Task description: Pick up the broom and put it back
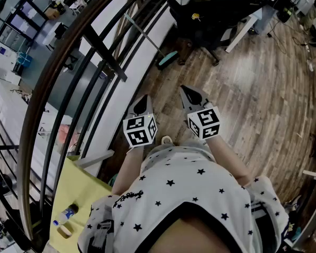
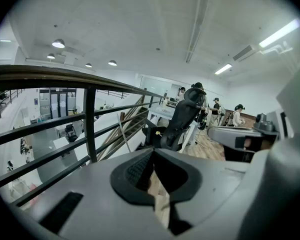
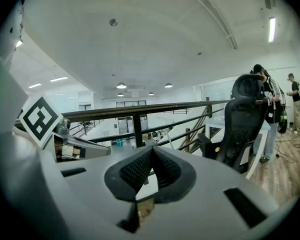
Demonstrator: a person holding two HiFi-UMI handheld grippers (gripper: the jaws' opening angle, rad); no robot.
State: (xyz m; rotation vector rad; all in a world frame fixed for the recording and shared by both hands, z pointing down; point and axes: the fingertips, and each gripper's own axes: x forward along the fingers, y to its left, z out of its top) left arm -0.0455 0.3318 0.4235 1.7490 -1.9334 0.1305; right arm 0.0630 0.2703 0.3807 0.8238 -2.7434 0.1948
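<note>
The broom (image 1: pixel 147 37) leans against the dark railing (image 1: pixel 102 49) ahead of me, its thin pale handle slanting up and left and its teal head (image 1: pixel 167 60) on the wood floor. In the left gripper view the broom handle (image 2: pixel 125 139) shows as a thin stick by the rail. My left gripper (image 1: pixel 143 99) (image 2: pixel 153 153) and right gripper (image 1: pixel 186 89) (image 3: pixel 151 150) are side by side in front of my body. Both point forward and slightly down, well short of the broom. Both are shut with nothing between the jaws.
A black office chair (image 1: pixel 200 25) (image 2: pixel 182 119) (image 3: pixel 245 119) stands by a white desk (image 1: pixel 242 20) just right of the broom. Beyond the railing is a drop to a lower floor. Several people (image 2: pixel 217 111) (image 3: pixel 270 114) stand farther back. Wood floor (image 1: pixel 263 88) opens to the right.
</note>
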